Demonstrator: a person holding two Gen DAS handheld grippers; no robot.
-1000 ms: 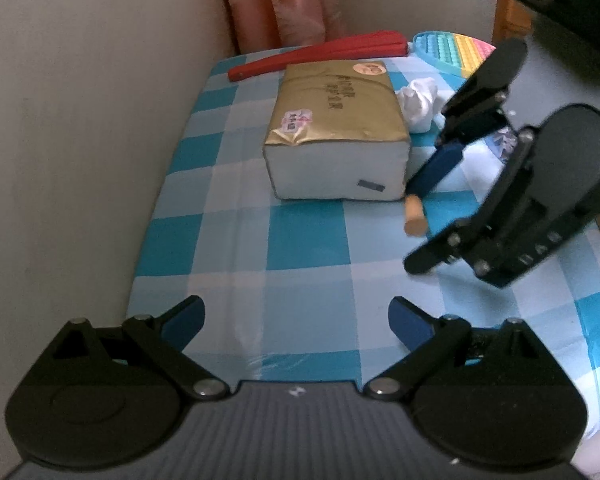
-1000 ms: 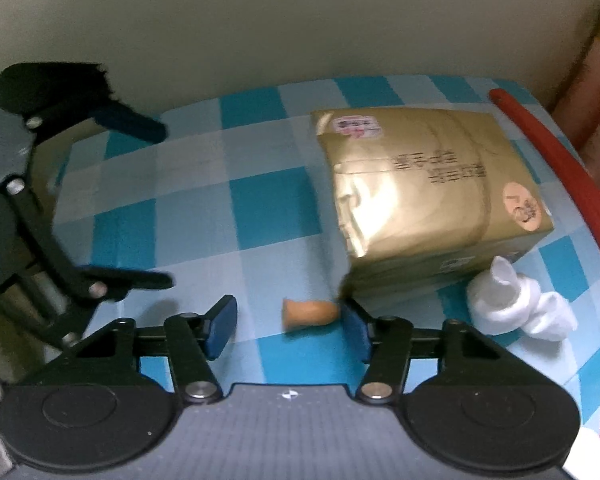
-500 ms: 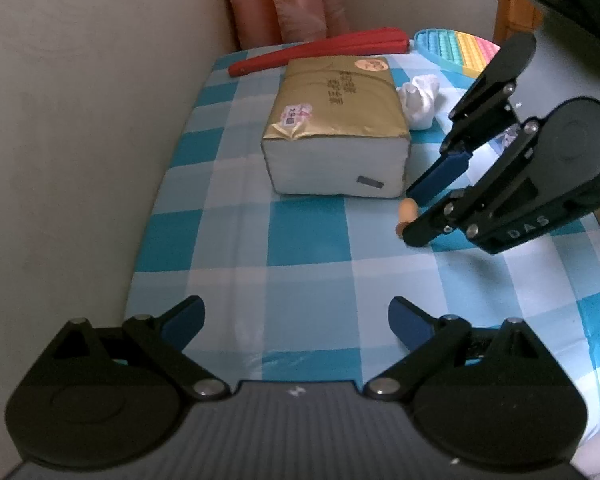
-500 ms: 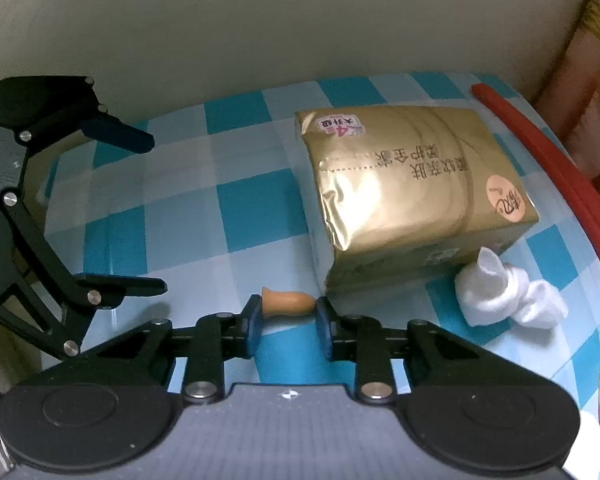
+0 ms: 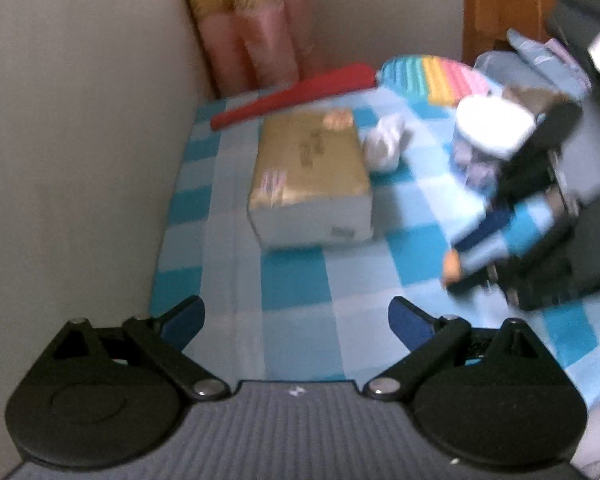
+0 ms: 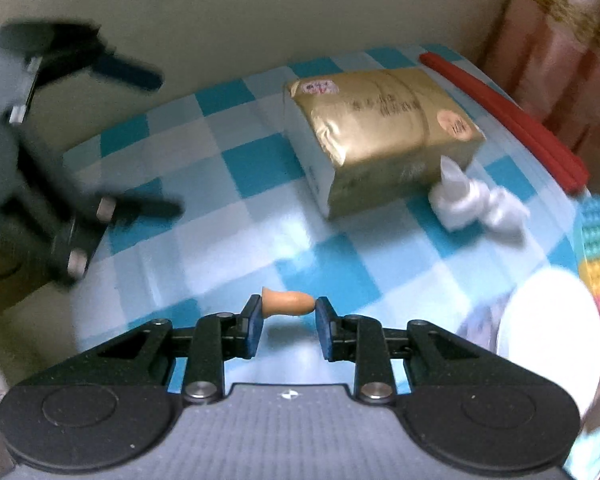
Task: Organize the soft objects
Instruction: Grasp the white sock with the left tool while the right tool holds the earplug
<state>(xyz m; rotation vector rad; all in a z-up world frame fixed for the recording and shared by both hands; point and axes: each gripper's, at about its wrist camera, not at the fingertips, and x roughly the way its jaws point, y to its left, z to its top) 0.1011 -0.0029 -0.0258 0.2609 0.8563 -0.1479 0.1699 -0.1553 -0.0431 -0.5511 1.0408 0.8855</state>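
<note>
My left wrist camera sits low at the near end of the checked tablecloth (image 5: 300,280), facing its far end along the wall. My right wrist camera looks across from the right, close over the cloth. Both share the gold tissue pack (image 5: 310,168) (image 6: 380,132) and each sees the other gripper.

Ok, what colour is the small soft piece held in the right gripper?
Orange-tan, pinched between the right gripper pads; the small cone-shaped soft piece shows best in the right wrist view.

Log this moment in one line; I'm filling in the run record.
right gripper: shut on orange earplug, lifted | left gripper: open, idle | tissue pack: on table
</note>
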